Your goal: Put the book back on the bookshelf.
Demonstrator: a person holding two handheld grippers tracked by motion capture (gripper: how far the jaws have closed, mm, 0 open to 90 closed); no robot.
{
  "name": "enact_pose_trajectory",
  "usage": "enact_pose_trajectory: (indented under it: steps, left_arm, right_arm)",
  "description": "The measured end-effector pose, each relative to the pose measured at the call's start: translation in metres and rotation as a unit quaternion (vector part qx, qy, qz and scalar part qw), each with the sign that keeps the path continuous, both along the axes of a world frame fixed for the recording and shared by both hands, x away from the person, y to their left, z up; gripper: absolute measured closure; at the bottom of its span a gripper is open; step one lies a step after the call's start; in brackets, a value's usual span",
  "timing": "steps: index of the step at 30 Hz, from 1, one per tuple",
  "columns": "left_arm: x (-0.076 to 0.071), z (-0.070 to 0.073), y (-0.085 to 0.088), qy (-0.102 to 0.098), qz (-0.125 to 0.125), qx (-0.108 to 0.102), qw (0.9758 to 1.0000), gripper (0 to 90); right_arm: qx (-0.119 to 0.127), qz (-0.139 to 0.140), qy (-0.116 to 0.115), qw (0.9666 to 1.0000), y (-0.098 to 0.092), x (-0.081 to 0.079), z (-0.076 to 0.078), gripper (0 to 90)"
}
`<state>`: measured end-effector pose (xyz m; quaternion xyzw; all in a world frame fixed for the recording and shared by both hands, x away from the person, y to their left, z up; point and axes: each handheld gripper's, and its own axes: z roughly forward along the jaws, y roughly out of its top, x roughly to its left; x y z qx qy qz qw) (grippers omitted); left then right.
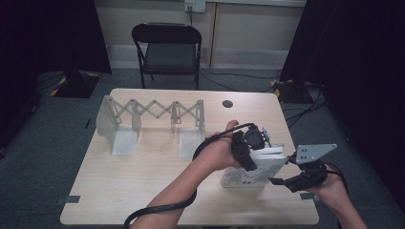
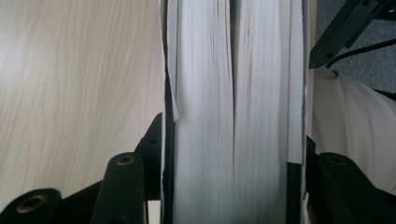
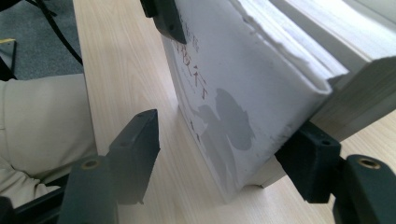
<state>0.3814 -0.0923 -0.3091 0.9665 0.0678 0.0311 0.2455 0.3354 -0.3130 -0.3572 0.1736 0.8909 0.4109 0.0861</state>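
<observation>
Left hand-held gripper [image 1: 248, 155] clamps book [image 1: 246, 174] upright, lower right of desk [image 1: 143, 181]. Right hand-held gripper [image 1: 282, 181] jaws apart, book loose between. Next, likely: carry to rack [image 1: 153, 112], upper left.

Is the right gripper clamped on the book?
No: in the right gripper view the right gripper stands open, its left jaw apart from the book cover.

Folding rack [image 1: 153, 119] on table [image 1: 119, 186], chair [image 1: 167, 47] behind.

The left and near parts of the pale wooden counter [image 1: 119, 191] are left free. The far side is blocked by an expandable white scissor-lattice rack [image 1: 153, 117]; the right front is occupied by an upright thick white book [image 1: 250, 171].
</observation>
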Motion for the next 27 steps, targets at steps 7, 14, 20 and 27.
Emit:
enact_pose_trajectory:
  steps: [7, 14, 20, 27]
  left_arm:
    - [-0.003, 0.001, 0.007, 0.002, 0.001, 0.006, 1.0000, 49.6]
    - [-0.004, 0.001, 0.023, 0.014, 0.012, 0.001, 0.9998, 49.8]
    - [0.000, 0.003, 0.040, 0.022, 0.044, 0.010, 0.9987, 52.6]
    - [-0.003, 0.003, 0.058, 0.020, 0.067, 0.014, 0.9974, 52.6]
  right_arm:
    - [0.010, 0.021, 0.006, 0.9997, 0.004, 0.000, -0.001, 32.6]
    - [0.016, 0.046, 0.015, 0.9987, 0.011, 0.004, 0.000, 33.2]
    - [0.015, 0.013, 0.019, 0.9996, 0.001, 0.011, 0.003, 28.3]
    - [0.018, -0.039, 0.019, 0.9989, -0.008, 0.020, -0.015, 20.6]
